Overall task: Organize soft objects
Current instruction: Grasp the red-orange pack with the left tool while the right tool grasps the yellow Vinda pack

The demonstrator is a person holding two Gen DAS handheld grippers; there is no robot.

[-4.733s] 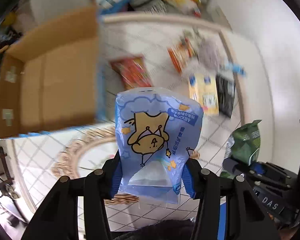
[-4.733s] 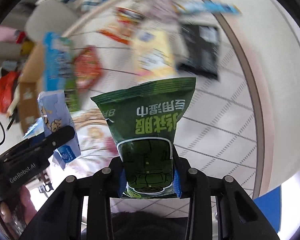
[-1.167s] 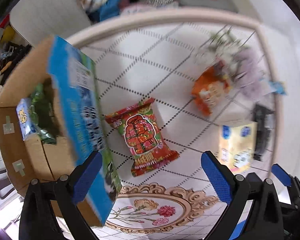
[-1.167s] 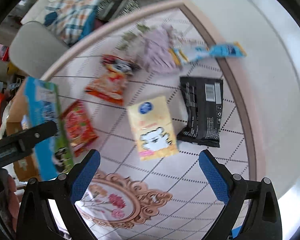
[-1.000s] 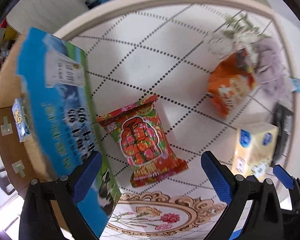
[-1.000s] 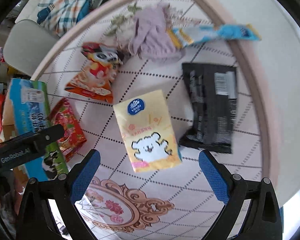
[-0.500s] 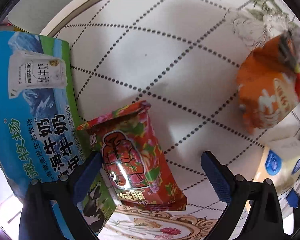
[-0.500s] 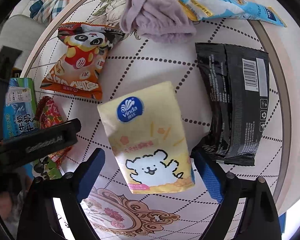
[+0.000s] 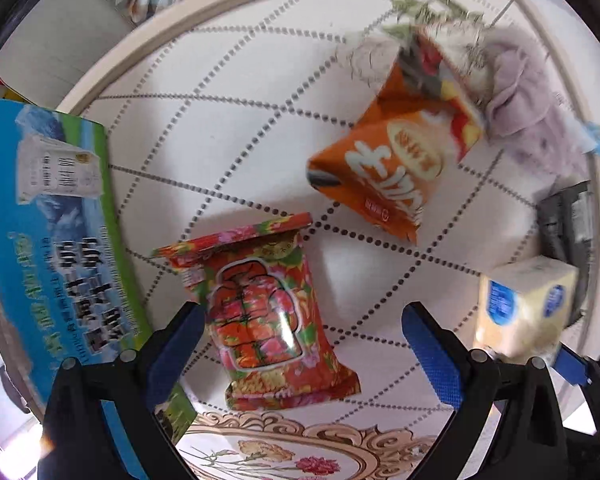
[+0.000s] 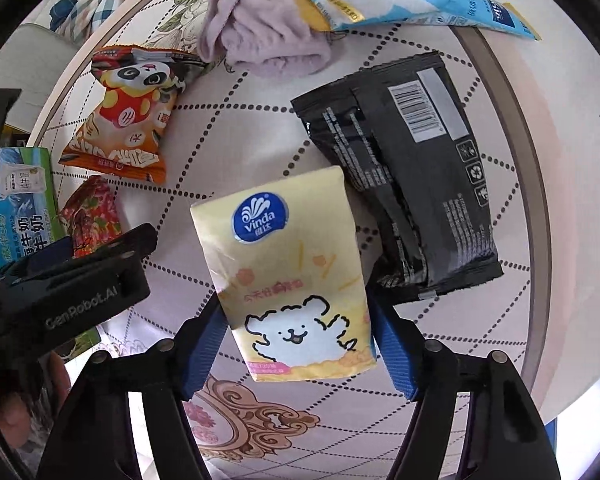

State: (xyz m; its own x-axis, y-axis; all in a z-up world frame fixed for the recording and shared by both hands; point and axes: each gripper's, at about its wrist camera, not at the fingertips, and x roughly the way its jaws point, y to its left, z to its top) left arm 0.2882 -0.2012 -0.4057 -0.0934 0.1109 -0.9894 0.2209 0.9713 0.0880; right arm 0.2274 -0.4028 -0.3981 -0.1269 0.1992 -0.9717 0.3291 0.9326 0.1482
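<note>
My left gripper is open, low over a red floral snack packet that lies between its fingers, nearer the left one. My right gripper straddles a yellow Vinda tissue pack; its blue pads sit at the pack's sides, and contact is unclear. The tissue pack also shows in the left wrist view. An orange panda snack bag lies at the upper left and also shows in the left wrist view.
A black packet lies right of the tissue pack. A lilac cloth and a long blue sachet lie at the far edge. A blue-green milk carton box stands at the left of the patterned round table.
Both grippers dropped their earlier packs and came down over the table. My right jaws have narrowed around the yellow tissue pack. My left gripper now hangs over the red packet.
</note>
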